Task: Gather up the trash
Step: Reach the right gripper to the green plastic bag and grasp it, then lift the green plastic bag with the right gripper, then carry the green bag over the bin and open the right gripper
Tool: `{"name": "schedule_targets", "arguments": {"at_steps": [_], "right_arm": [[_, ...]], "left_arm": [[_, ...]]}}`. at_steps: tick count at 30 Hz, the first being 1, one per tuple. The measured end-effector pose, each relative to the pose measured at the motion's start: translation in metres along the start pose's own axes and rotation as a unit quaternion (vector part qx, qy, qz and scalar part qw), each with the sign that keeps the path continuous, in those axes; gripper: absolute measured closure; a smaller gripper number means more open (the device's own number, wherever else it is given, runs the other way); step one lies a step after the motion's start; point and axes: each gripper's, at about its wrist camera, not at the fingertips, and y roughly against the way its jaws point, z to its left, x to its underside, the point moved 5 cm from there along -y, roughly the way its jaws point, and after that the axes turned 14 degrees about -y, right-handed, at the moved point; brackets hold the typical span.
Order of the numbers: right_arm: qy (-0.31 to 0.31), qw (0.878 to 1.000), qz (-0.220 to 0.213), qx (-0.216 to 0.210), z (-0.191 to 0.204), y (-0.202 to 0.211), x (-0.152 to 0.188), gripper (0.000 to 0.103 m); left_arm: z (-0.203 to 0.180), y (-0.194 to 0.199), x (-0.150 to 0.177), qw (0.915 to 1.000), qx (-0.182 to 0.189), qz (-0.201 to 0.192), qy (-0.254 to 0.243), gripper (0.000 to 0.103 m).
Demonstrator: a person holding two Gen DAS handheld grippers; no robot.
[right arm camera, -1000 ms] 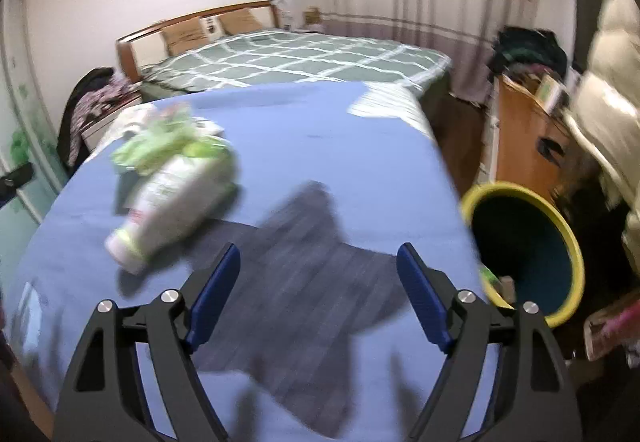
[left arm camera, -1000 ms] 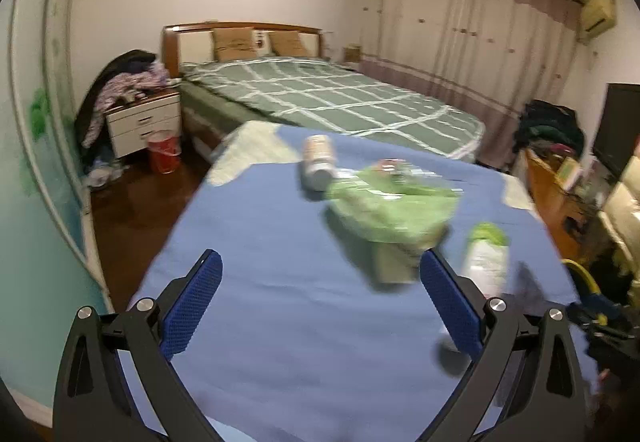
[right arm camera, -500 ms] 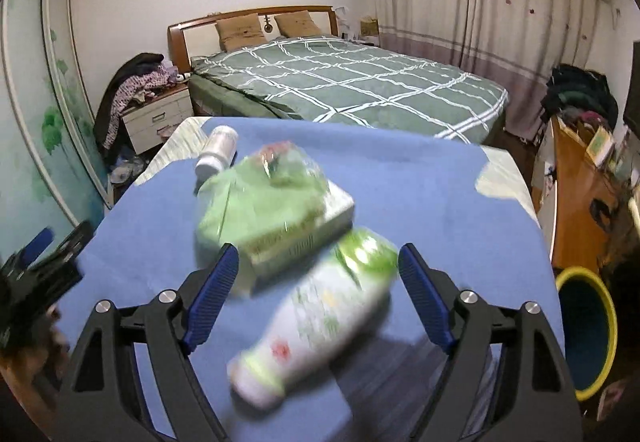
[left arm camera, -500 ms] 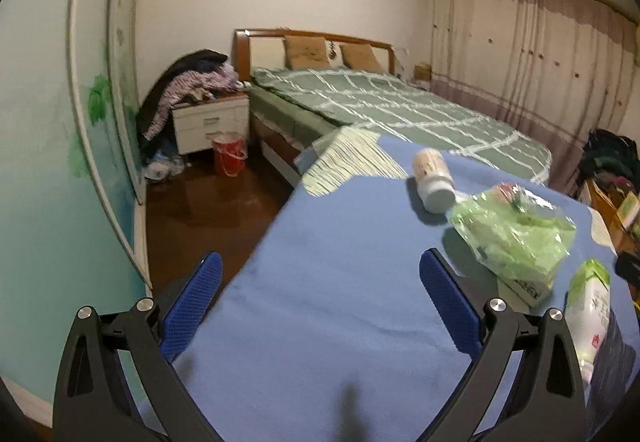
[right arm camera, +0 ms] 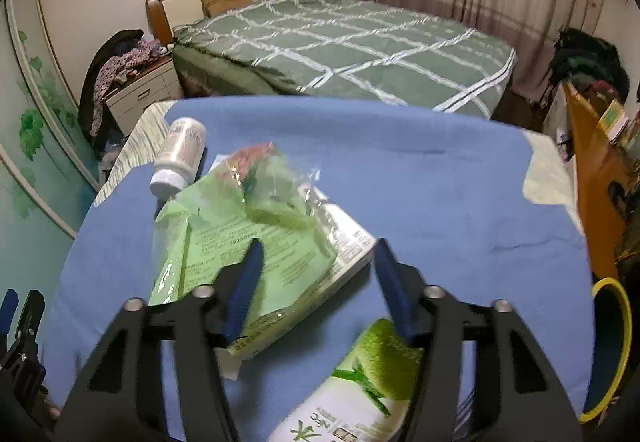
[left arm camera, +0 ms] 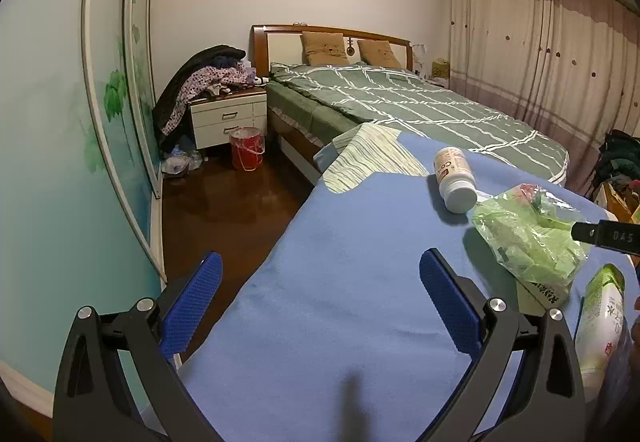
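Observation:
On the blue-covered table [left arm camera: 340, 282] lie a white jar [left arm camera: 456, 178] on its side, a crumpled green plastic bag [left arm camera: 528, 238] on a flat box [left arm camera: 542, 292], and a green-capped bottle [left arm camera: 600, 318]. My left gripper [left arm camera: 320, 298] is open over the table's left edge, with nothing between its fingers. My right gripper [right arm camera: 318, 282] hovers over the green bag [right arm camera: 248, 226] and the box [right arm camera: 340, 242]. Its jaws are closing with the bag and box corner between them; the pads do not visibly press. The bottle [right arm camera: 360, 394] lies just under it, and the jar [right arm camera: 180, 158] is beyond, to the left.
A yellow-rimmed bin [right arm camera: 608, 346] stands on the floor off the table's right side, beside a wooden cabinet [right arm camera: 592, 170]. A green checked bed [left arm camera: 400, 102] lies beyond the table. A nightstand [left arm camera: 228, 118] and a red bucket [left arm camera: 247, 148] stand at the left.
My right gripper swept left from the bin side to above the bag and box, and its jaws narrowed. My left gripper swung towards the table's left edge, then held still.

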Motion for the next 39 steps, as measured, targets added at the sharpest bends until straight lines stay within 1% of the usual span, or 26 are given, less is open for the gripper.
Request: {"name": "schedule_targets", "arguments": {"at_steps": [1,2,3,4,5,8,10,15,19,20,22,26,29,32,34,35,38,39], "right_arm": [[-0.002,1.0,0.004,-0.005,0.001,-0.003,0.001,0.068],[-0.006,1.0,0.01,-0.013,0.001,-0.005,0.001,0.088],[-0.01,1.0,0.015,-0.022,0.001,-0.006,0.002,0.096],[-0.014,0.999,0.017,-0.031,0.0,-0.005,0.003,0.096],[-0.016,0.999,0.016,-0.039,-0.002,-0.002,0.004,0.099],[-0.016,0.999,0.002,-0.05,-0.002,0.009,0.005,0.1],[-0.022,0.998,-0.01,-0.065,-0.005,0.024,0.005,0.101],[-0.037,0.994,-0.054,-0.09,-0.019,0.067,0.005,0.101],[-0.051,0.99,-0.104,-0.083,-0.045,0.107,0.006,0.101],[-0.056,0.989,-0.115,-0.079,-0.052,0.114,0.006,0.101],[-0.078,0.985,-0.141,-0.065,-0.079,0.132,0.007,0.101],[-0.123,0.975,-0.182,-0.017,-0.137,0.157,0.01,0.101],[-0.171,0.961,-0.213,0.034,-0.196,0.178,0.017,0.101],[-0.208,0.949,-0.226,0.07,-0.245,0.189,0.023,0.101],[-0.245,0.937,-0.229,0.095,-0.285,0.192,0.029,0.101],[-0.256,0.933,-0.229,0.103,-0.298,0.192,0.031,0.101],[-0.298,0.916,-0.229,0.139,-0.342,0.189,0.039,0.101],[-0.305,0.913,-0.226,0.149,-0.351,0.186,0.042,0.101]], "left_arm": [[0.0,0.0,0.0,1.0,-0.001,-0.001,-0.001,0.006],[-0.002,0.0,0.0,1.0,-0.003,-0.002,-0.005,0.006],[-0.002,0.0,0.0,1.0,-0.003,-0.002,-0.006,0.005],[-0.003,0.0,-0.001,1.0,-0.003,-0.002,-0.007,0.005],[-0.004,0.0,0.0,1.0,-0.003,-0.002,-0.007,0.005],[-0.003,0.0,-0.001,1.0,-0.002,-0.001,-0.005,0.005],[-0.005,0.0,-0.001,1.0,0.0,0.001,-0.002,0.005],[-0.006,0.002,0.0,1.0,-0.002,-0.001,-0.003,0.005],[-0.008,0.002,0.0,1.0,-0.004,-0.004,-0.007,0.005],[-0.008,0.003,0.001,1.0,-0.004,-0.004,-0.008,0.005],[-0.008,0.003,0.001,1.0,-0.004,-0.003,-0.007,0.005],[-0.007,0.003,0.001,1.0,-0.004,-0.004,-0.006,0.005],[-0.007,0.003,0.001,1.0,-0.004,-0.004,-0.006,0.005],[-0.008,0.005,0.001,1.0,-0.005,-0.003,-0.007,0.005],[-0.008,0.005,0.001,1.0,-0.006,-0.004,-0.007,0.005],[-0.008,0.005,0.001,1.0,-0.006,-0.003,-0.007,0.005],[-0.007,0.006,0.0,0.9999,-0.007,-0.002,-0.008,0.005],[-0.007,0.006,0.0,0.9999,-0.008,-0.002,-0.009,0.005]]}}
